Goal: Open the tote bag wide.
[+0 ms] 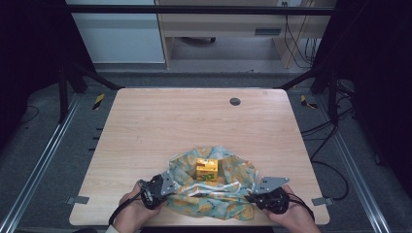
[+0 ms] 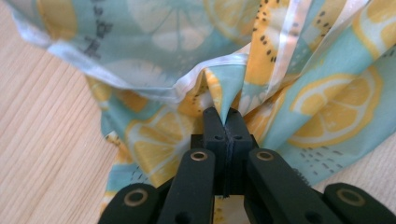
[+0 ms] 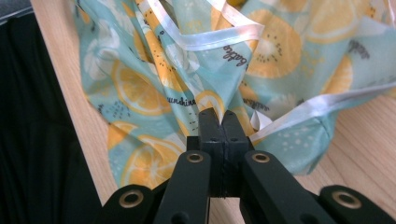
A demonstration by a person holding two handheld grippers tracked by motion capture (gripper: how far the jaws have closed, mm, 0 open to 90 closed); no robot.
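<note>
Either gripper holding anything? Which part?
Both pinch the fruit-print cloth: left gripper on a gathered fold beside its white hem, right gripper on another bunched fold.

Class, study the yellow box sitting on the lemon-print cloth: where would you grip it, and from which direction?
Grip the yellow box across its two upright side faces, coming straight down from above. It stands exposed in the middle of the cloth, whose bunched folds ring its base and block a low sideways approach.

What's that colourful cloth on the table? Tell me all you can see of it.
The cloth is thin teal fabric printed with lemon and kiwi slices, edged in white trim. It lies crumpled at the near edge of the wooden table, gathered around a yellow box. The left tool and right tool each pinch a fold.
</note>
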